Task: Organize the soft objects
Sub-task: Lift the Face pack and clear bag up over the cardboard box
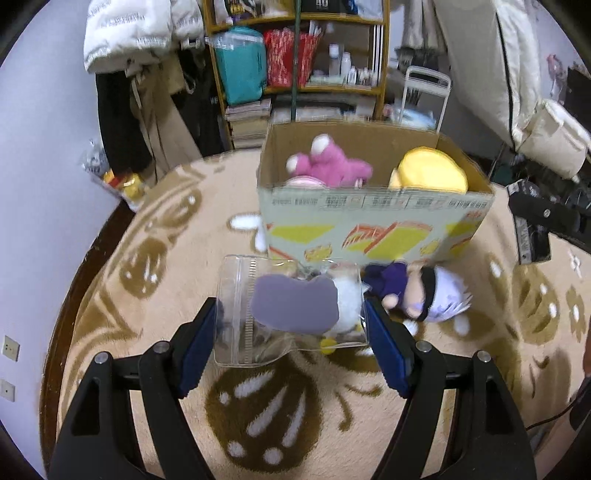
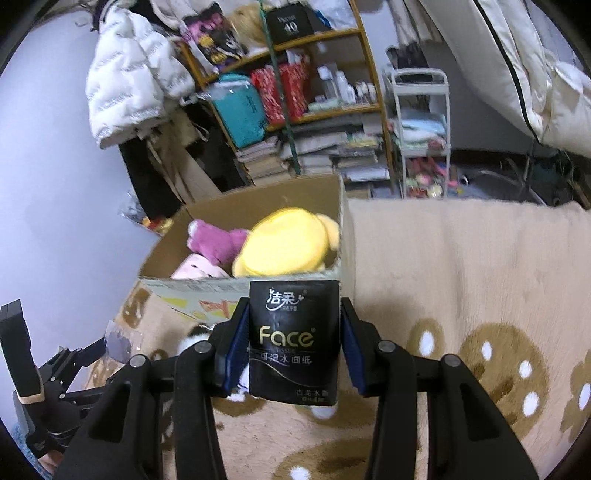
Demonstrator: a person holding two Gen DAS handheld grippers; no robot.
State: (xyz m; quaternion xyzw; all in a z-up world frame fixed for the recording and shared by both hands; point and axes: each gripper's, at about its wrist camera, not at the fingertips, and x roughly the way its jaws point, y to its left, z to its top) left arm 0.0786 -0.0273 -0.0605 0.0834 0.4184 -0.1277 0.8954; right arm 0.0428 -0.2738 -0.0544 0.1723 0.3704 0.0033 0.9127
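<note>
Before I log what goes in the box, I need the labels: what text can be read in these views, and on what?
"Face": black tissue pack held in the right tool.
"洁柔": same pack, top.
"可湿水面纸": same pack, under "Face".
"10": black bag on the shelf; its other print is blurred.
Cardboard box: printed strip along its rim, too blurred to read.

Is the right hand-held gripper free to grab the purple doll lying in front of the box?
Probably not yet. The right hand-held gripper is shut on a black tissue pack, so its jaws are occupied. The purple doll lies unobstructed on the rug before the cardboard box.
</note>
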